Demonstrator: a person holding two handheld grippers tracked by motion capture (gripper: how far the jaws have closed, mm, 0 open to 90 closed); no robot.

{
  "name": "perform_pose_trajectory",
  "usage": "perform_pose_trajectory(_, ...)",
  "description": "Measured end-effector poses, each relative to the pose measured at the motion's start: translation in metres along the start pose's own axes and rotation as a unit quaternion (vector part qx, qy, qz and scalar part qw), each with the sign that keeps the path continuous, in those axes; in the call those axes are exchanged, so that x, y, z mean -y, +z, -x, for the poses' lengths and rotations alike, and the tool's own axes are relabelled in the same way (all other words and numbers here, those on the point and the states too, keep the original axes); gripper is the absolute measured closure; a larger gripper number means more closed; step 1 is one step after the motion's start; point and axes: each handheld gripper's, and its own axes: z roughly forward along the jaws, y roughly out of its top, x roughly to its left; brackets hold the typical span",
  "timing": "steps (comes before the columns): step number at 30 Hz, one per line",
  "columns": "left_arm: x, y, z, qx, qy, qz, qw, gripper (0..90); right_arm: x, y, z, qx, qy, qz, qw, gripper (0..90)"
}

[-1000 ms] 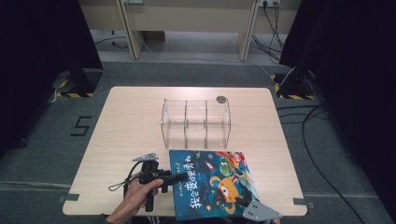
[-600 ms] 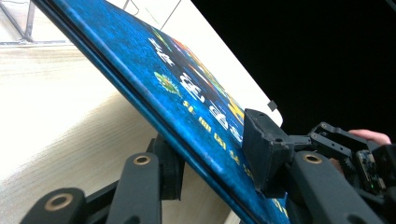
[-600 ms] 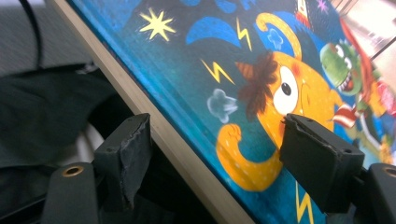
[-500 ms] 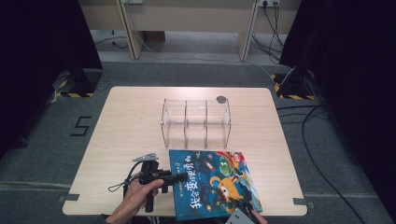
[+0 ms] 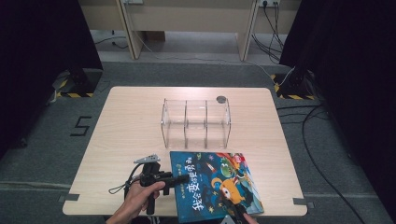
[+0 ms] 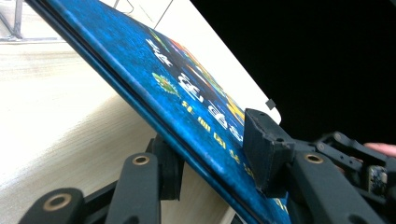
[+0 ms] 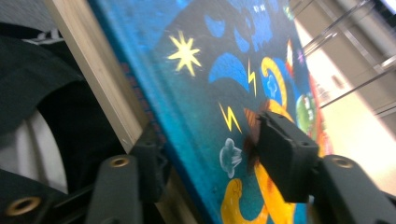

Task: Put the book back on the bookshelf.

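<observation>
A: Where was the book [image 5: 215, 185] at that point?

B: It lay at the near edge of the table [image 5: 130, 126], in front of the clear three-slot rack [image 5: 196, 122]. My left gripper [image 6: 212, 156] had one jaw under the spine edge and one on the cover, closed on the book. My right gripper [image 7: 208, 154] straddled the near edge the same way, one jaw below, one on the cover, gripping it.

A: What were the risks?

B: In my judgement, two. Uneven lift between the two grippers would have twisted the book and let the glossy cover slide out of a jaw. Also, tilting it too early near the rack could have knocked the rack backward.
</observation>
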Motion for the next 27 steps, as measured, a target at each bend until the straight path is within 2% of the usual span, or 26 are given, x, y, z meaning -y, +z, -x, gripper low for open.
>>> perform_pose_trajectory(2,-0.002,-0.002,0.002,0.004,0.005,0.001,1.0,57.4,-0.001,-0.003,-0.003,0.015,-0.004,0.003,0.9999,52.3)
perform_pose_trajectory(5,-0.004,-0.004,0.006,0.01,0.013,0.0,0.9999,52.0,-0.002,-0.009,-0.002,0.028,0.002,0.019,0.9994,56.7)
perform_pose_trajectory(9,-0.003,-0.003,0.005,0.033,0.001,0.002,0.9995,43.9,-0.001,-0.018,0.007,0.042,0.047,0.051,0.9967,59.7)
perform_pose_trajectory(11,-0.003,-0.002,0.006,0.049,0.002,-0.001,0.9988,38.5,0.001,-0.022,0.012,0.047,0.065,0.065,0.9946,60.8)
perform_pose_trajectory(13,-0.003,-0.001,0.008,0.062,-0.001,-0.009,0.998,32.1,0.002,-0.026,0.018,0.054,0.089,0.083,0.9911,61.9)
perform_pose_trajectory(15,-0.001,-0.001,0.008,0.081,-0.014,-0.005,0.9966,28.1,0.004,-0.031,0.025,0.056,0.115,0.099,0.9867,62.2)
perform_pose_trajectory(18,-0.003,-0.002,0.008,0.093,-0.019,0.002,0.9955,26.8,0.006,-0.033,0.029,0.053,0.129,0.106,0.9846,62.1)
perform_pose_trajectory(20,-0.004,-0.006,0.008,0.104,-0.025,0.01,0.9942,25.4,0.006,-0.033,0.03,0.053,0.135,0.109,0.9834,62.1)
perform_pose_trajectory(23,-0.005,-0.017,0.008,0.119,-0.026,0.04,0.9917,25.3,0.008,-0.035,0.034,0.053,0.148,0.116,0.9808,62.1)
perform_pose_trajectory(24,-0.006,-0.02,0.008,0.12,-0.023,0.046,0.9915,25.5,0.008,-0.036,0.036,0.052,0.157,0.12,0.9789,62.1)
perform_pose_trajectory(27,-0.006,-0.029,0.008,0.112,-0.01,0.075,0.9908,26.6,0.01,-0.037,0.04,0.05,0.168,0.127,0.9763,62.1)
